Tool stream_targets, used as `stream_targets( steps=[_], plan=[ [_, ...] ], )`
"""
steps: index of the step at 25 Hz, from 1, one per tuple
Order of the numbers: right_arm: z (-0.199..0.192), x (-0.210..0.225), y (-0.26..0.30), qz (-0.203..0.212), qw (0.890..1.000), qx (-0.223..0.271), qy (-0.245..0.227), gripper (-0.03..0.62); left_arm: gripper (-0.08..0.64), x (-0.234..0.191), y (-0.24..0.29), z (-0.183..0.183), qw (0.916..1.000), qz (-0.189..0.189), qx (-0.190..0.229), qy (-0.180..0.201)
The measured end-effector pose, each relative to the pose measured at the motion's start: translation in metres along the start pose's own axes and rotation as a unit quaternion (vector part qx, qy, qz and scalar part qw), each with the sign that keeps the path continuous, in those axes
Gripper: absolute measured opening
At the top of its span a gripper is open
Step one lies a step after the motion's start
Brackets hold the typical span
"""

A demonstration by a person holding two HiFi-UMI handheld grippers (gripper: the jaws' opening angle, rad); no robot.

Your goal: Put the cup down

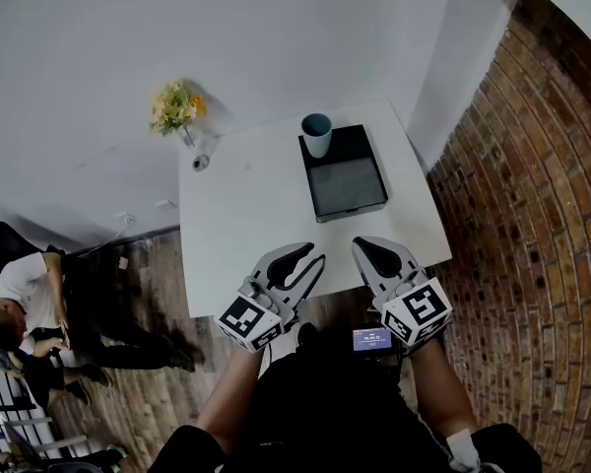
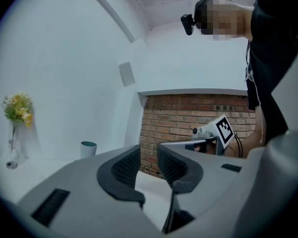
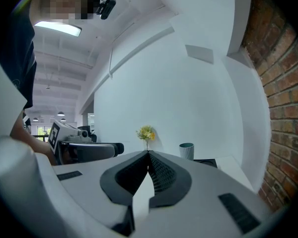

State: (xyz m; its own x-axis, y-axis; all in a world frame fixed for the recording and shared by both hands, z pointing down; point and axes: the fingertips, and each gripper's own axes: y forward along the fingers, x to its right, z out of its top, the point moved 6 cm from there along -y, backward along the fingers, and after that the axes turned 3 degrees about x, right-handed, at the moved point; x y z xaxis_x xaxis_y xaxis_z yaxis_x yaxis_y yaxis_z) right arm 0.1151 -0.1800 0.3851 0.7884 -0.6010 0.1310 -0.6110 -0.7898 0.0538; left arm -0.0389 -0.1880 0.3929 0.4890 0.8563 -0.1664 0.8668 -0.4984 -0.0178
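The cup, white with a teal inside, stands upright on the far left corner of a black tray on the white table. It also shows small and distant in the left gripper view and the right gripper view. Both grippers hover at the table's near edge, well short of the tray. My left gripper is open by a narrow gap with nothing between its pads. Just to its right, my right gripper is shut and empty.
A glass vase of yellow flowers and a small round object sit at the table's far left corner. A brick wall runs along the right. A person sits on the wooden floor at the left.
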Motion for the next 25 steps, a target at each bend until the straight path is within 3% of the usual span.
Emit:
stream_targets(
  steps=[25],
  plan=[
    [0.0049, 0.0000, 0.0005, 0.008, 1.000, -0.002, -0.015, 0.011, 0.089, 0.0055, 0.0046, 0.0020, 1.0000, 0.002, -0.004, 0.002]
  ],
)
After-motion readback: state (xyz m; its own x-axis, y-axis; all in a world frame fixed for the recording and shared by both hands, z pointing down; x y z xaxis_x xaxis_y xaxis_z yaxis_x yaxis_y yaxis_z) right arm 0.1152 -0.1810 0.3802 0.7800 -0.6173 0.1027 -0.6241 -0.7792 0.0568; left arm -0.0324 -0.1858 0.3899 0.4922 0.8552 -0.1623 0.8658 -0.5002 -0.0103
